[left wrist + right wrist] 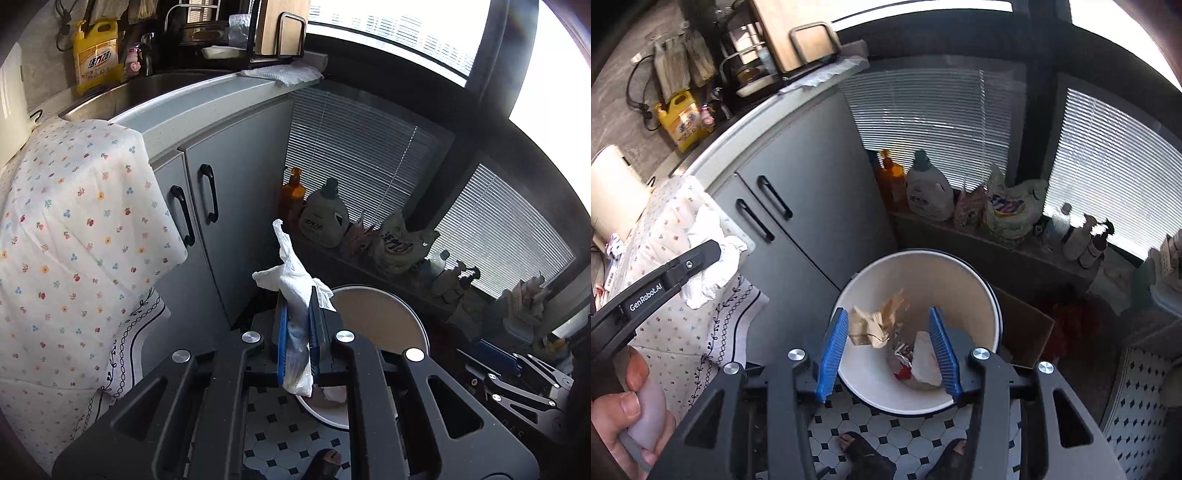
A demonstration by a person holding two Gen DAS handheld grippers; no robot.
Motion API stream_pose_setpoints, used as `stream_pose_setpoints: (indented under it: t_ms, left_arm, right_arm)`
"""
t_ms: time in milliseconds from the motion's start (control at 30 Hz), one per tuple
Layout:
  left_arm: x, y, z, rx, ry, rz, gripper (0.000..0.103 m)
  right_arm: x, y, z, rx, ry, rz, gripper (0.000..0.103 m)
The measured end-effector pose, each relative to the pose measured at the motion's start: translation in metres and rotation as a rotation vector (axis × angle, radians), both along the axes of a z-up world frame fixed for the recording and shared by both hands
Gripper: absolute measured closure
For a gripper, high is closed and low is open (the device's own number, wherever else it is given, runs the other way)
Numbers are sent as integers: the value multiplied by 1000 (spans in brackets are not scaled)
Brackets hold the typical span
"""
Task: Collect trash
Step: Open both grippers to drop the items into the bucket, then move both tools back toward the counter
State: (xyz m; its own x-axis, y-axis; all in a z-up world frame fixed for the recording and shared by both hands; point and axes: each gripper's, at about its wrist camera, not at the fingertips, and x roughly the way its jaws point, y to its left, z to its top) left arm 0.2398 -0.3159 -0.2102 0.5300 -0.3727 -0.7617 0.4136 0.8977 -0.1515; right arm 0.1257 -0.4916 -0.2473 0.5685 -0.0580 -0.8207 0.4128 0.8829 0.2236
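My left gripper [299, 326] is shut on a crumpled white tissue [291, 277] that sticks up past its blue pads. Just beyond and to the right of it stands the white trash bin [413, 314]. In the right wrist view, my right gripper [888, 350] stands open above the bin [916, 254]. A crumpled brown paper [875, 325] hangs loose between its blue pads, over the bin's mouth. Red and white wrappers [916, 363] lie on the bin's bottom. At the left of that view is the left gripper [714, 253] with the tissue [709, 284], held by a hand [631, 406].
A grey cabinet [812, 177] with black handles stands left of the bin. A floral cloth [74, 229] hangs beside it. Detergent bottles [929, 188] and bags line the ledge under the blinds. A cardboard box [1027, 325] sits behind the bin. Sandalled feet [864, 454] stand on the tiled floor.
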Motion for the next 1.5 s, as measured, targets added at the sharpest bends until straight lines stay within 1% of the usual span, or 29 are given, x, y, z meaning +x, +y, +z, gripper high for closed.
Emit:
stream_pose_setpoints:
  t_ms: [133,233,300,333,367,400,433,500,567,633,667,800,933,1000,1100,1367,1500]
  left_arm:
    - [1,-13,-9,-13,28,-22,93]
    - [-4,-30,-13,-24,46,-65,93]
    - [-9,-42,-16,-50,70,-107,93]
    - [-12,-48,-17,-61,83,-128,91]
    - [-15,-53,-18,-71,96,-148,88]
    - [-17,-58,-19,-77,110,-165,74]
    - [-20,-61,-20,-85,119,-178,58]
    - [-25,-64,-19,-87,112,-188,50]
    - [-27,-65,-18,-77,114,-190,49]
    - [-27,-63,-14,-70,106,-181,37]
    - [-27,-60,-10,-66,91,-171,36]
    - [-25,-44,8,-52,45,-136,30]
    - [-21,-17,30,-41,6,-83,28]
    - [-18,-2,41,-36,-15,-54,26]
    - [-16,25,57,-30,-49,-4,22]
    - [-8,103,91,-27,-114,154,21]
    - [-6,142,108,-18,-154,226,18]
  right_arm:
    - [-17,-14,-1,-5,15,-36,58]
    - [-30,-22,1,-16,25,-61,58]
    - [-38,-28,3,-20,29,-81,58]
    - [-41,-31,3,-22,31,-92,58]
    - [-45,-33,5,-23,31,-102,58]
    - [-47,-36,6,-26,31,-109,58]
    - [-50,-39,7,-28,31,-116,57]
    - [-54,-42,9,-33,30,-129,57]
    - [-56,-45,12,-35,25,-137,54]
    - [-57,-46,14,-36,21,-142,52]
    - [-57,-47,15,-35,18,-143,52]
    - [-52,-42,24,-32,-9,-123,50]
    - [-40,-27,39,-29,-52,-82,46]
    - [-32,-17,47,-26,-74,-55,45]
    - [-17,1,61,-25,-106,-9,44]
    - [21,60,95,-29,-178,131,39]
    - [39,93,111,-29,-214,200,37]
